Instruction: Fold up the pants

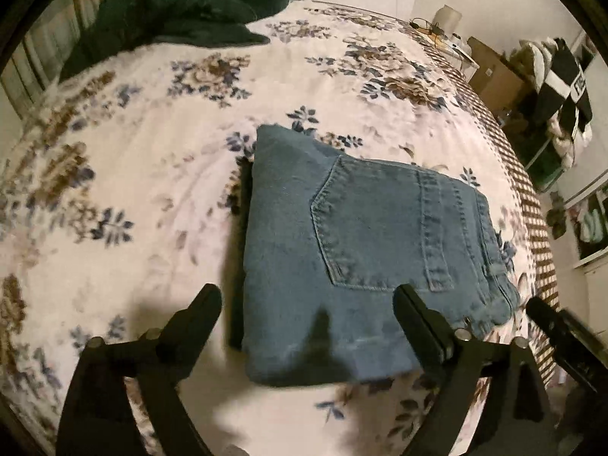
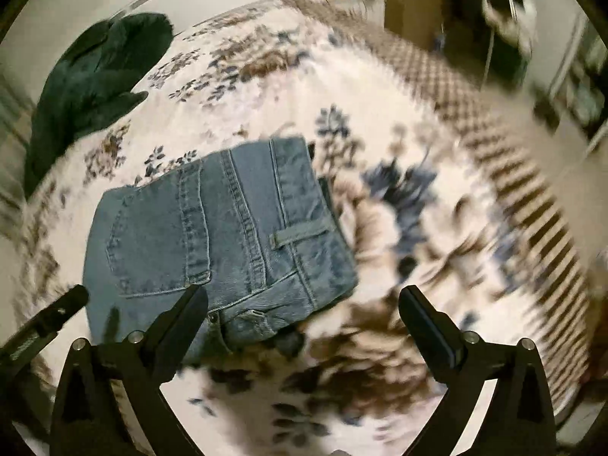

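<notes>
Both your jaws stand wide and hold nothing: left gripper over the jeans, right gripper past their waistband edge. Those jeans lie folded compactly mid-bed, so folding looks finished; next, withdraw or tidy. Beyond, the floral bedspread carries a dark green garment at its far corner.

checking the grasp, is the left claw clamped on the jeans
No, the left claw is open above the folded jeans, holding nothing.
</notes>
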`<state>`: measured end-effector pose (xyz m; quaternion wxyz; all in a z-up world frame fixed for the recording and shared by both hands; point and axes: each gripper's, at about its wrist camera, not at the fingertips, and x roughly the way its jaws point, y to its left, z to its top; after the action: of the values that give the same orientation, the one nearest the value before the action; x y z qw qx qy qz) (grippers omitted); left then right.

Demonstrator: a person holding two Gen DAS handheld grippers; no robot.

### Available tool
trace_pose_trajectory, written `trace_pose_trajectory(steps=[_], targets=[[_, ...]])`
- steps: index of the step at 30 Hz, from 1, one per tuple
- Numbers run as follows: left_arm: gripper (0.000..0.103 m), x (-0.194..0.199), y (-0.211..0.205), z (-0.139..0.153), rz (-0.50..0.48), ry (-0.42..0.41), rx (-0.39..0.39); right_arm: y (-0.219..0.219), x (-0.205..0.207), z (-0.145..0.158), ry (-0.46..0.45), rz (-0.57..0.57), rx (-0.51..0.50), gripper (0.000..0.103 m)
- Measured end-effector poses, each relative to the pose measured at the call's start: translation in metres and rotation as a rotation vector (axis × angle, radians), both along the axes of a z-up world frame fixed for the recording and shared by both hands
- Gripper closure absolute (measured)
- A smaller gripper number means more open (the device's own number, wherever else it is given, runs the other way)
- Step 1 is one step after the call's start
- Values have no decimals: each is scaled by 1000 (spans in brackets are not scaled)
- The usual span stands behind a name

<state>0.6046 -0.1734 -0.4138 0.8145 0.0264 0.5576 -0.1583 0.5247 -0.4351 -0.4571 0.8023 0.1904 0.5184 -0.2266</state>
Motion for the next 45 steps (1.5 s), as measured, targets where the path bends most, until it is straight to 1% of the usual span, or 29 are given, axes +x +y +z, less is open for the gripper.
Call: trace_pose_trajectory(steps=[2,7,12,14,18,21,22,23,24,26,28,29,30,34,37,40,45], targets=[[4,-9,-1,15,10,-19,22,8,-3,17,1,24,-56,1],[4,-24,-7,42,12,-36,57,18,-17,58,-14,60,-108,1],[4,-45,-10,84,12,-92,71,28,-39,102,-38,99,-125,1],[4,-57,-9,106,20,-116,77,31,-47,116,-51,106,-126,1],[4,-82,-4,144,35,-158,81,38,-70,154,-84,127,-132,1],[4,-103,0,172,44,-185,87,44,-92,189,-121,144,-140,1],[4,-114,3,187,53,-199,84,47,-101,202,-134,150,-143,1],[4,-120,4,193,58,-206,84,49,-109,213,-147,156,-143,1],[4,-133,6,207,62,-218,82,52,-121,228,-162,165,-142,1],[4,-150,9,224,72,-233,80,56,-137,249,-177,179,-142,1],[4,-174,13,247,82,-250,74,63,-157,273,-196,200,-145,1],[4,-181,13,252,83,-253,71,66,-167,284,-204,211,-148,1],[4,-194,15,264,87,-262,69,71,-180,299,-216,223,-151,1],[4,-229,18,296,92,-288,64,85,-220,343,-254,255,-157,1],[4,-249,21,316,84,-307,63,95,-250,375,-277,270,-188,1],[4,-265,27,329,79,-320,55,104,-278,405,-296,271,-209,1],[4,-281,34,344,68,-325,36,112,-311,443,-320,258,-233,1]])
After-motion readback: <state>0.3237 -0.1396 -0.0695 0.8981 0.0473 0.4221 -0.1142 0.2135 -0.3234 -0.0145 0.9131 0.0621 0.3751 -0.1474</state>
